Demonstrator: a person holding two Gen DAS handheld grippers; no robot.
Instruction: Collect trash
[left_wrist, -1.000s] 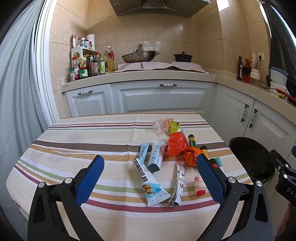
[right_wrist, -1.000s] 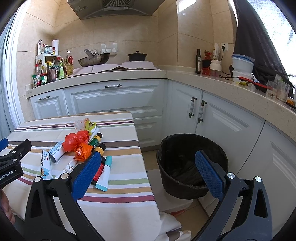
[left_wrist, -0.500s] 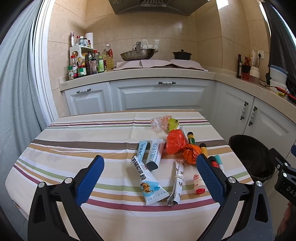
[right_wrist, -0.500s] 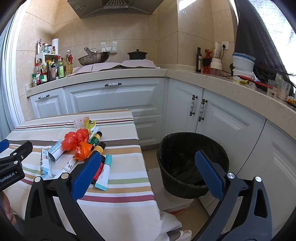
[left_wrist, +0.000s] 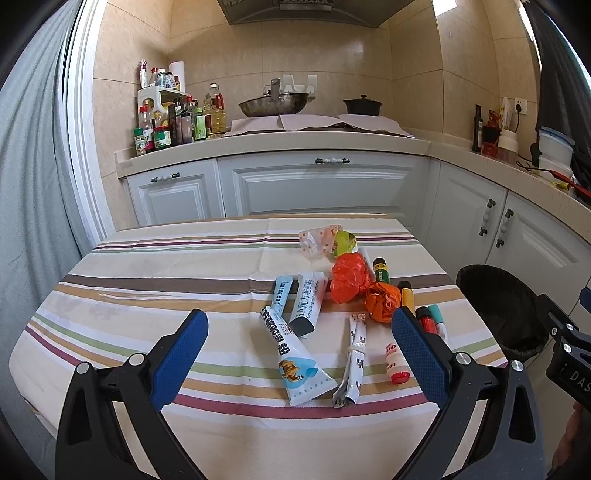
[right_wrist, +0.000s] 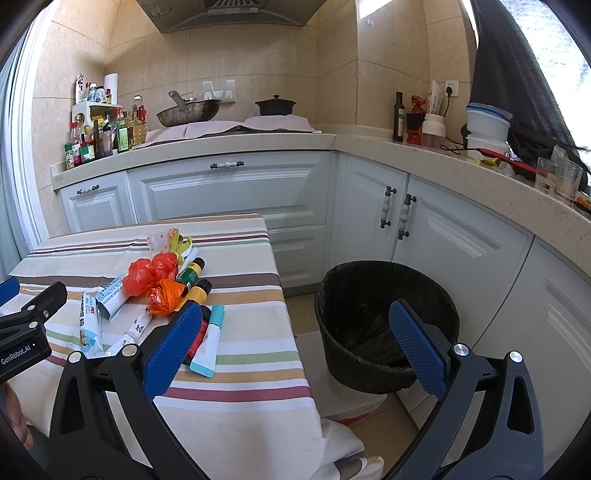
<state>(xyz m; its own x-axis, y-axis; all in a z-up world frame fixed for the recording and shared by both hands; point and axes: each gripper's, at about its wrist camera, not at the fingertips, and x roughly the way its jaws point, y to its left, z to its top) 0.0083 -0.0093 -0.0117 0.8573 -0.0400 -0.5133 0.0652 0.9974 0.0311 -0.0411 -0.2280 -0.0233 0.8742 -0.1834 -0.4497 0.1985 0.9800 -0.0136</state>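
Trash (left_wrist: 347, 291) lies heaped on the striped table (left_wrist: 147, 280), ahead of the left gripper (left_wrist: 299, 354), whose jaws gape empty; the right gripper (right_wrist: 295, 343), equally spread, faces the bin (right_wrist: 388, 325). Overlapping tubes and slippery bags could snag, drag neighbours, or slide off the near edge.

The left gripper (right_wrist: 22, 325), seen at the left edge beside the right gripper's (right_wrist: 293, 345) own fingers, carries white lettering "GenRobot.AI" on its black body. In the other view the right gripper's body shows "DAS" (cut off by the frame edge). Print on the tubes (left_wrist: 291, 354) between the left fingers is unreadable.
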